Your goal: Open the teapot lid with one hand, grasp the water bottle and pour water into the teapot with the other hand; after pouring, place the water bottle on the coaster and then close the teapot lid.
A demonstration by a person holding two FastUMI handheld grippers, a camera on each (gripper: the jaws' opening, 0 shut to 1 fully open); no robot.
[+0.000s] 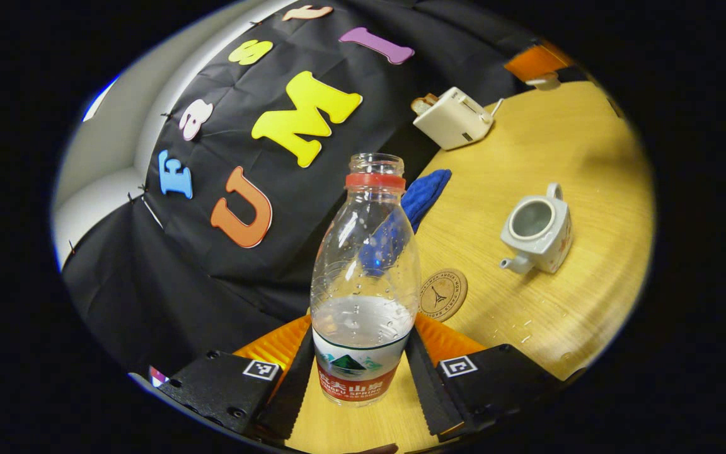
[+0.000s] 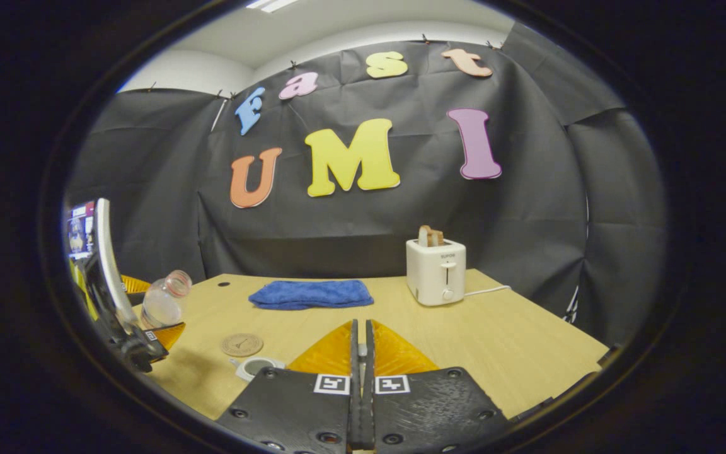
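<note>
A: Starting with the left gripper view, we have the left gripper (image 1: 363,378) clamped on the water bottle (image 1: 363,277), one finger pressing each side of its labelled lower part. The cap is off, and the bottle is roughly a third full.

B: And the teapot (image 1: 537,231) stands open on the table (image 1: 558,145), its lid off, spout toward us. The coaster (image 1: 443,294) lies between bottle and teapot, near both.

A: Our judgement: pouring looks done or nearly so, and the coaster is next. What could go wrong is an off-centre landing, so the bottle rocks on the coaster's edge and slops through the open neck.

B: Now the right gripper view. The right gripper (image 2: 361,353) has its jaws together, almost touching; whether the lid sits pinched between them, we cannot tell.

A: Below its fingers we see the teapot's open mouth (image 2: 256,367), the coaster (image 2: 242,344) just beyond, and the bottle (image 2: 164,299) tilted in the left gripper (image 2: 149,343) farther left.

B: The blue cloth (image 2: 311,294) and toaster (image 2: 435,271) sit well back. The risk here is that the teapot is half hidden beneath us, so lowering blind could knock it.
</note>
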